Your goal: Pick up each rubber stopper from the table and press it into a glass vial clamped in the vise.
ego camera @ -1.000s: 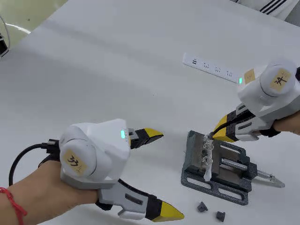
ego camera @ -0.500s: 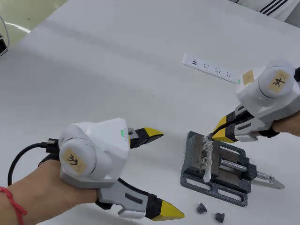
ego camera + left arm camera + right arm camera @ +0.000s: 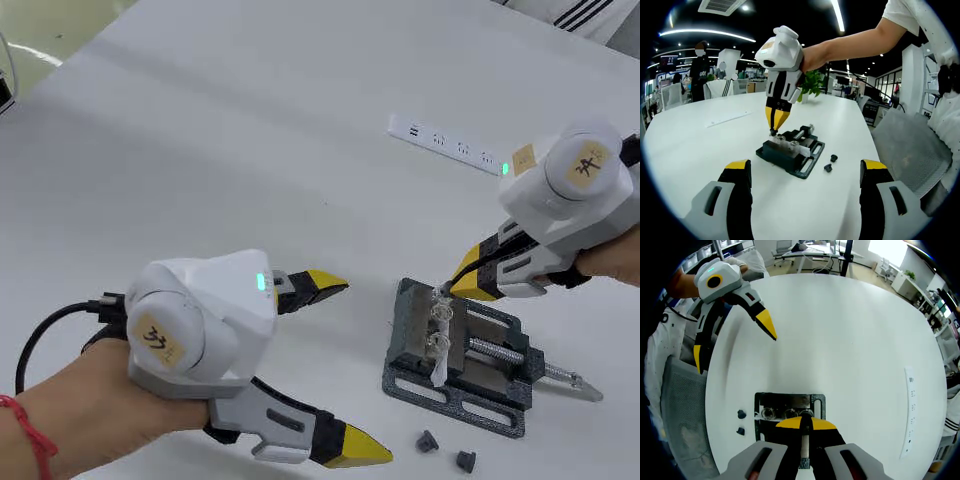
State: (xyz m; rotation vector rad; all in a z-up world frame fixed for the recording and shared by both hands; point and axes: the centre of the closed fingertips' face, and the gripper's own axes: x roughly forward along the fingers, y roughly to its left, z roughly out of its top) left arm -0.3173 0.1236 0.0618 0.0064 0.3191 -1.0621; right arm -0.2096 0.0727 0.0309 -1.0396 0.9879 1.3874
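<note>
Tapering yellow-tipped right tool poised over clear glass vials in dark vise.

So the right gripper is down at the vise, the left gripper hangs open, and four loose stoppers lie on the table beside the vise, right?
Not four: the head view shows two loose stoppers on the table beside the vise. The right gripper is down at the vise; the left gripper hangs open.
</note>
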